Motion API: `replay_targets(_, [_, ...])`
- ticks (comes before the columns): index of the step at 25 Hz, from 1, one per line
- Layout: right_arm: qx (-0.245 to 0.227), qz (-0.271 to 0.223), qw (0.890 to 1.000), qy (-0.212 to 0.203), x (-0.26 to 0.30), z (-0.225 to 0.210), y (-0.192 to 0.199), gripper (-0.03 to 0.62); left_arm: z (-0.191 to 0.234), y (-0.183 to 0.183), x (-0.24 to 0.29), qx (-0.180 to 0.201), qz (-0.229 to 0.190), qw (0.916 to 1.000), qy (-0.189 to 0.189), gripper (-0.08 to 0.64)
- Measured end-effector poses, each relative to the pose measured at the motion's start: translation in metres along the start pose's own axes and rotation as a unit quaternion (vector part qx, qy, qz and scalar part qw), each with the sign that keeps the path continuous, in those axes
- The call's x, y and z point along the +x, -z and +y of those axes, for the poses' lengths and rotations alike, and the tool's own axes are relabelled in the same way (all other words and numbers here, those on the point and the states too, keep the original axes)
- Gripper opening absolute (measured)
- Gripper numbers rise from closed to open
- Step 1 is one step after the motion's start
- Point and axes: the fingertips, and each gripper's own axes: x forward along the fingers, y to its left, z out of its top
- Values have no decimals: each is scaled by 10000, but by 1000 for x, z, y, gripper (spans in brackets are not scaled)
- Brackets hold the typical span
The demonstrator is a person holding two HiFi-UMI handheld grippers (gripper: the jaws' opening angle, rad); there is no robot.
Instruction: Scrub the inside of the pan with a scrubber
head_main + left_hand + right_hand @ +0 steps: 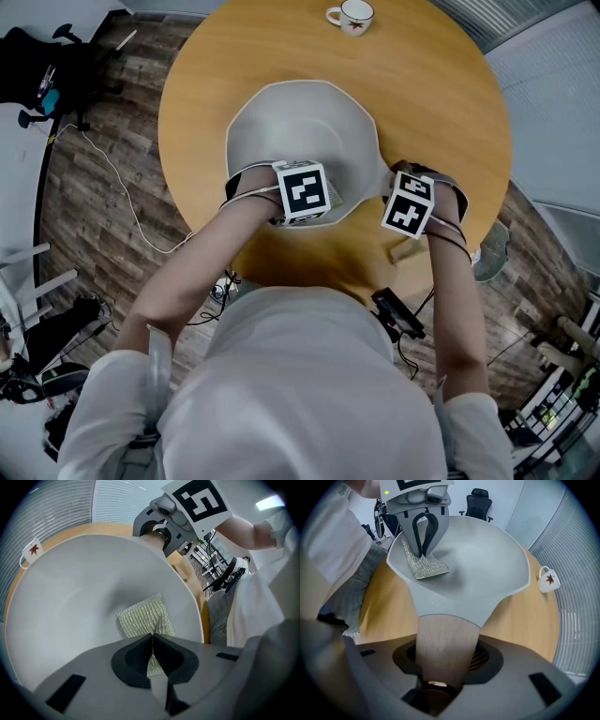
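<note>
- Pan (300, 122): pale grey, wide, with a shallow wall; stands on the table, its wooden handle (443, 639) pointing toward the person.
- Scrubber (140, 616): yellow-green mesh pad, lying on the inside of the pan near the wall closest to the person.
- Left hand-held gripper (152, 637): angled steeply down into the pan, jaws pressed together on one edge of the scrubber; marker cube on top with a black-and-white square pattern.
- Right hand-held gripper (445, 658): pointing straight down, jaws clamped either side of the wooden handle; similar patterned cube.
- Table (450, 112): round, light wood top.
- Mug (352, 15): white, a red maple-leaf motif on its side; at the far edge of the table, well apart from the pan.
- Office chair (480, 503): black, beyond the table.
- Floor (112, 187): dark wood planks, with a white cable trailing across.
</note>
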Motion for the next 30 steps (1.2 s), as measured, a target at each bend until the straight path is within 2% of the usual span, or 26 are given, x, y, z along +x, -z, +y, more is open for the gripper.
replay_targets(15, [18, -11, 10000, 42, 2, 1, 2, 190, 1, -33, 6, 382, -429, 9982, -187, 17])
replay_targets(22, [17, -6, 10000, 44, 1, 2, 1, 190, 9, -52, 4, 330, -812, 9956, -341, 17])
replay_targets(30, [22, 2, 10000, 48, 1, 3, 1, 192, 18, -67, 2, 410, -991, 9924, -601, 17])
